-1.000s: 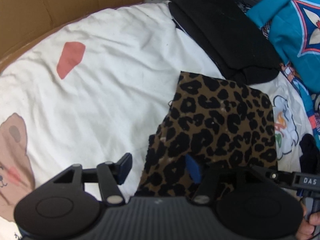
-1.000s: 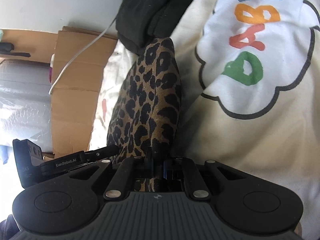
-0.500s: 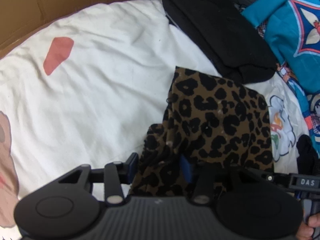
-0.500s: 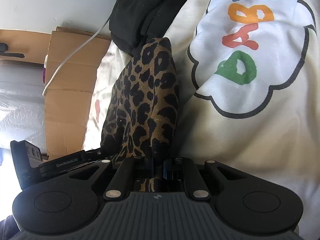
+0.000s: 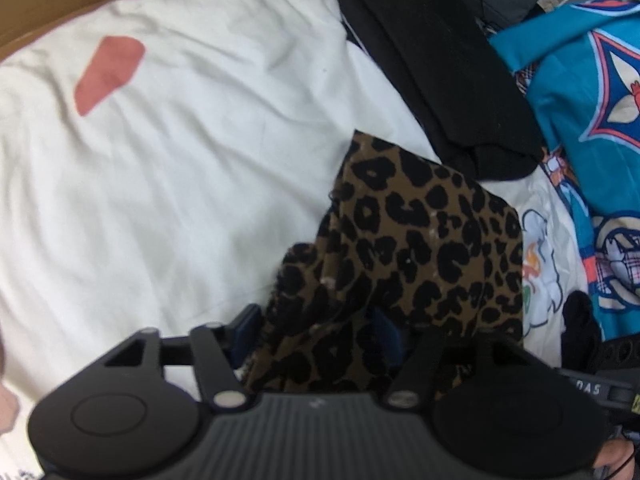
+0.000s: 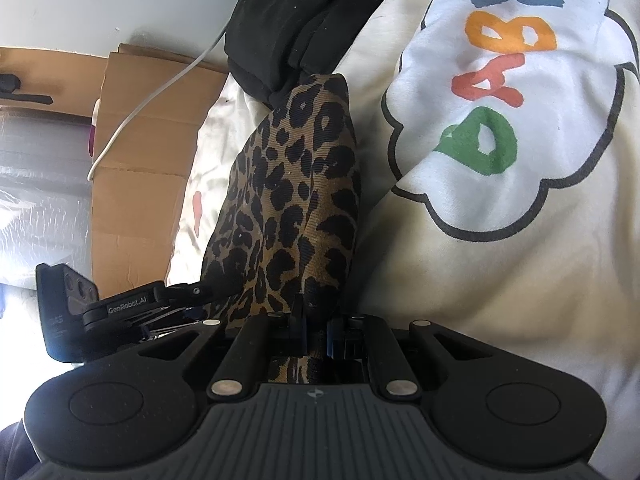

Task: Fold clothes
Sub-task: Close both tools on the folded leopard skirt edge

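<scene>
A leopard-print cloth [image 5: 432, 240] lies on the white printed bedsheet [image 5: 180, 168]. Its near corner is bunched up between the fingers of my left gripper [image 5: 316, 324]. Those jaws are opening; the left fingertip [image 5: 248, 320] stands just beside the cloth's edge, and the other is half hidden by fabric. In the right wrist view the leopard-print cloth [image 6: 288, 200] runs away as a raised ridge, with my right gripper [image 6: 316, 312] shut on its near edge.
A folded black garment [image 5: 440, 72] lies just beyond the leopard cloth, also visible as the black garment [image 6: 296, 12]. Teal printed fabric [image 5: 580, 100] is at the right. Cardboard [image 6: 140, 160] and a white cable [image 6: 160, 88] are at the left. A cloud print reading BABY [image 6: 500, 100] marks the sheet.
The left gripper shifted over the cloth's corner and its jaws narrowed around it, then widened again; the cloth now bunches higher between them. The right gripper kept its grip and place.
</scene>
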Demonstrator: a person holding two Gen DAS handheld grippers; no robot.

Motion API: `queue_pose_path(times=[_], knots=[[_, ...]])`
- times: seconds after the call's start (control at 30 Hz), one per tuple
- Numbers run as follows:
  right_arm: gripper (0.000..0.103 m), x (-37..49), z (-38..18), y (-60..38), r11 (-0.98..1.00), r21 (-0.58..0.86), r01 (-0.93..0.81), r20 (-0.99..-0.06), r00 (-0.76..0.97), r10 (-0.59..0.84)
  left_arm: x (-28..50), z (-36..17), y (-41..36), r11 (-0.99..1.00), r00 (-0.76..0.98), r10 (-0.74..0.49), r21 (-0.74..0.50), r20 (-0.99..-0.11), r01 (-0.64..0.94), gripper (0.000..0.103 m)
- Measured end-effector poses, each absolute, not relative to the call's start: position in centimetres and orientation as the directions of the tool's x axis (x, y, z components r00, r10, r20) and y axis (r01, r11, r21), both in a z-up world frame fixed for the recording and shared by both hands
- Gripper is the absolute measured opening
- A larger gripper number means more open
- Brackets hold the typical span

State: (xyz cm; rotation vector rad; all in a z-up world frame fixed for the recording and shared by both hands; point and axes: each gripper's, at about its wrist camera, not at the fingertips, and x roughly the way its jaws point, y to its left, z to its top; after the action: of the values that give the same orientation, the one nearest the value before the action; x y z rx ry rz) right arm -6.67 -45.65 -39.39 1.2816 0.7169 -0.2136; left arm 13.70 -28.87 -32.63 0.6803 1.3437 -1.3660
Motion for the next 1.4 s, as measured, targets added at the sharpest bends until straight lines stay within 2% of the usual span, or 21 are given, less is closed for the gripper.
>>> queue_pose_path(times=[0.1, 0.17, 0.2, 0.23, 0.33, 0.43, 0.5, 0.57, 0.73, 0.87, 1.1, 1.17, 1.23, 1.27, 1.33, 1.4], knots=[[0.007, -6.6, -39.5, -45.8, 0.292, 0.799, 0.525, -0.593, 0.768, 0.242, 13.4, -33.2, -29.0, 0.165, -0.293, -0.286, -0.348, -0.912, 0.923, 0.076], [0.007, -6.6, -39.4, -45.7, 0.293, 0.798, 0.527, -0.595, 0.767, 0.24, 13.4, -33.3, -29.0, 0.166, -0.29, -0.296, -0.348, -0.91, 0.923, 0.075], [0.007, -6.7, -39.3, -45.6, 0.294, 0.796, 0.528, -0.596, 0.768, 0.235, 13.4, -33.3, -29.0, 0.17, -0.288, -0.302, -0.348, -0.909, 0.922, 0.071], [0.007, -6.7, -39.2, -45.6, 0.296, 0.795, 0.53, -0.598, 0.768, 0.229, 13.3, -33.2, -29.0, 0.168, -0.285, -0.307, -0.346, -0.908, 0.923, 0.062], [0.007, -6.6, -38.5, -45.2, 0.324, 0.778, 0.537, -0.613, 0.762, 0.209, 13.1, -32.2, -28.8, 0.136, -0.27, -0.323, -0.326, -0.907, 0.935, 0.048], [0.007, -6.0, -37.1, -44.8, 0.403, 0.728, 0.555, -0.66, 0.727, 0.191, 12.8, -31.3, -28.6, 0.102, -0.259, -0.338, -0.308, -0.905, 0.946, 0.038], [0.007, -5.8, -36.4, -44.7, 0.423, 0.715, 0.557, -0.669, 0.721, 0.182, 12.6, -30.7, -28.4, 0.087, -0.255, -0.349, -0.302, -0.902, 0.949, 0.036], [0.008, -5.7, -36.0, -44.5, 0.442, 0.706, 0.553, -0.673, 0.719, 0.175, 12.6, -30.6, -28.3, 0.086, -0.257, -0.349, -0.305, -0.901, 0.949, 0.037], [0.013, -6.6, -36.8, -45.3, 0.396, 0.737, 0.548, -0.649, 0.738, 0.187, 13.4, -31.7, -28.8, 0.129, -0.293, -0.311, -0.346, -0.904, 0.929, 0.053], [0.028, -7.5, -37.4, -46.1, 0.336, 0.762, 0.553, -0.628, 0.757, 0.179, 13.3, -32.6, -29.3, 0.116, -0.325, -0.296, -0.372, -0.898, 0.921, 0.061], [0.031, -6.5, -38.9, -46.7, 0.29, 0.781, 0.553, -0.617, 0.757, 0.218, 13.5, -33.6, -29.4, 0.087, -0.391, -0.278, -0.428, -0.877, 0.9, 0.069], [0.03, -6.1, -39.0, -46.4, 0.29, 0.783, 0.55, -0.615, 0.755, 0.228, 13.4, -33.5, -29.5, 0.076, -0.397, -0.269, -0.43, -0.878, 0.9, 0.065], [0.029, -5.9, -39.1, -46.2, 0.292, 0.786, 0.545, -0.612, 0.754, 0.239, 13.6, -33.4, -29.5, 0.082, -0.392, -0.274, -0.428, -0.878, 0.9, 0.055], [0.02, -5.7, -39.0, -46.2, 0.3, 0.785, 0.543, -0.613, 0.753, 0.241, 13.8, -33.3, -29.4, 0.086, -0.395, -0.273, -0.431, -0.877, 0.898, 0.052], [0.011, -5.4, -38.7, -46.1, 0.314, 0.783, 0.538, -0.614, 0.75, 0.246, 13.8, -33.1, -29.4, 0.081, -0.395, -0.273, -0.43, -0.877, 0.899, 0.043], [0.01, -5.3, -38.5, -46.1, 0.326, 0.776, 0.54, -0.621, 0.745, 0.246, 13.6, -32.7, -29.4, 0.063, -0.387, -0.276, -0.419, -0.88, 0.906, 0.039]])
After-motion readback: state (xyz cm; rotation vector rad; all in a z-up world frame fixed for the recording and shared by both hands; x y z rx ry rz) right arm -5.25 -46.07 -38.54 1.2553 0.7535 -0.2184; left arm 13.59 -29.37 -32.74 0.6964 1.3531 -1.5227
